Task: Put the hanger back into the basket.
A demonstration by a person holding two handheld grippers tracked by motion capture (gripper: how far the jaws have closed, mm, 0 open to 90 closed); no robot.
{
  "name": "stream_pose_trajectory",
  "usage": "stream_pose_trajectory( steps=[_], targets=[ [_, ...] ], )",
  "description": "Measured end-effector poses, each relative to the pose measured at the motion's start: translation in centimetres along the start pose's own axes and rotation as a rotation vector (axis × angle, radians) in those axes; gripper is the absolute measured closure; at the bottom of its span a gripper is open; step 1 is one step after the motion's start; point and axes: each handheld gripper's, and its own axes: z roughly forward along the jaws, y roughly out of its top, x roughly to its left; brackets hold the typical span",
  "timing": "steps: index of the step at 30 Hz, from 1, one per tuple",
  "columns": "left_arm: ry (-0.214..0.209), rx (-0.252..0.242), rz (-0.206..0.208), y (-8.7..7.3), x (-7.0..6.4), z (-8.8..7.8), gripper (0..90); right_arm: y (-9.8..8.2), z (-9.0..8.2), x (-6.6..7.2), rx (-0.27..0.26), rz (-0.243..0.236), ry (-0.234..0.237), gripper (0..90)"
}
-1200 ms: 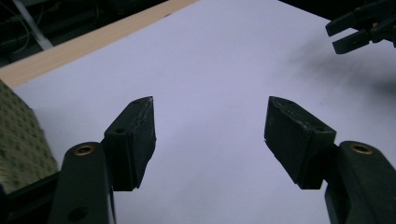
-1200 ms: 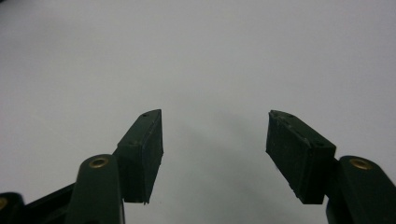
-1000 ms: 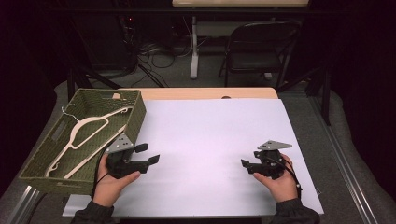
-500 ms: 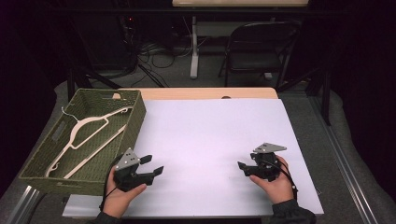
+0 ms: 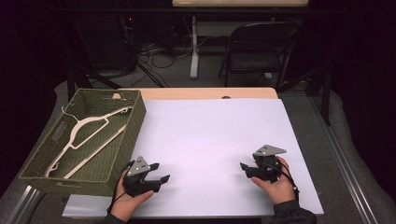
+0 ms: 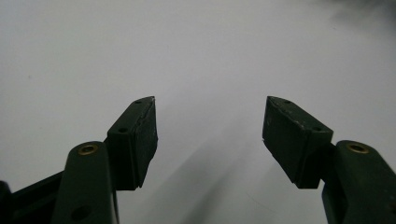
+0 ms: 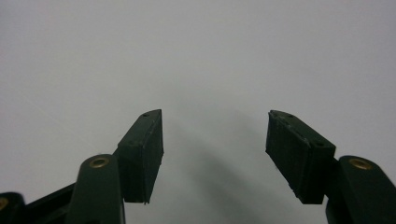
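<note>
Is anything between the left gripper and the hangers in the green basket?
Only the basket's own near wall. The left gripper, jaws open, sits on the white table cover just outside that wall; the hangers lie inside, so it must go over the rim.

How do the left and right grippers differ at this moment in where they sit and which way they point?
The left gripper sits beside the green basket, jaws pointing right; the right gripper sits on open white table, jaws pointing left. The left sits nearer the table's front edge. Both are open and empty.
</note>
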Motion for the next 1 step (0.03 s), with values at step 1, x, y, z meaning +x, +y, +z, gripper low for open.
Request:
stream_pose_trajectory(
  steps=[1],
  targets=[
    [-0.003,0.004,-0.012,-0.11,0.00,0.15,35.5,0.00,0.00,0.00,0.000,0.000,0.000,36.3]
  ],
)
